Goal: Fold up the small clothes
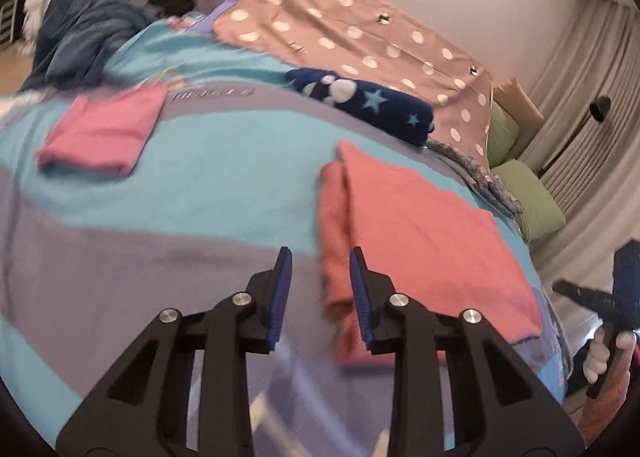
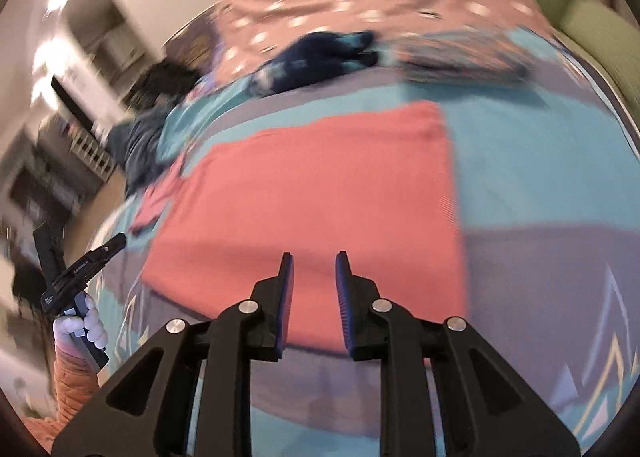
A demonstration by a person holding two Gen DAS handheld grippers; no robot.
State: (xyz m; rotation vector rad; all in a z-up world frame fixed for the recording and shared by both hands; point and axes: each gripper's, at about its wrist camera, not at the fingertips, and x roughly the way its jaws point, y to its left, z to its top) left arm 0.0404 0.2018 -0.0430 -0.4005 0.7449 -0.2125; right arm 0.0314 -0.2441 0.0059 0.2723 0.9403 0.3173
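two grippers lifted off a folded coral cloth

two grippers hang over a bed point(image 1: 200, 193) spread with a cover in turquoise and grey bands. the left gripper point(image 1: 320, 277) has its blue pads point(image 1: 280, 289) a little apart with nothing between them; below them lies the left edge of the coral cloth point(image 1: 420, 225). the right gripper point(image 2: 314, 281) also stands with a narrow gap and nothing in it, above the near edge of the same cloth point(image 2: 320, 185). neither touches the fabric.

the coral cloth lies folded flat, a rough rectangle near the bed's near right edge, with a narrower layer showing along its left side in the left wrist view. a pink cloth point(image 1: 100, 133), folded smaller, rests well apart toward the left edge. a navy cloth point(image 1: 372, 105) with pale stars and white spots lies rolled beyond the coral one, against a dusty pink dotted blanket point(image 1: 360, 33) that covers the far side. a heap of blue-grey and black clothes point(image 1: 100, 25) sits at the far left corner. green pillows point(image 1: 532, 197) lie off the right edge.

each view shows the other gripper at its margin, held in a hand point(image 2: 80, 329) with an orange sleeve point(image 2: 74, 385). both views are blurred.
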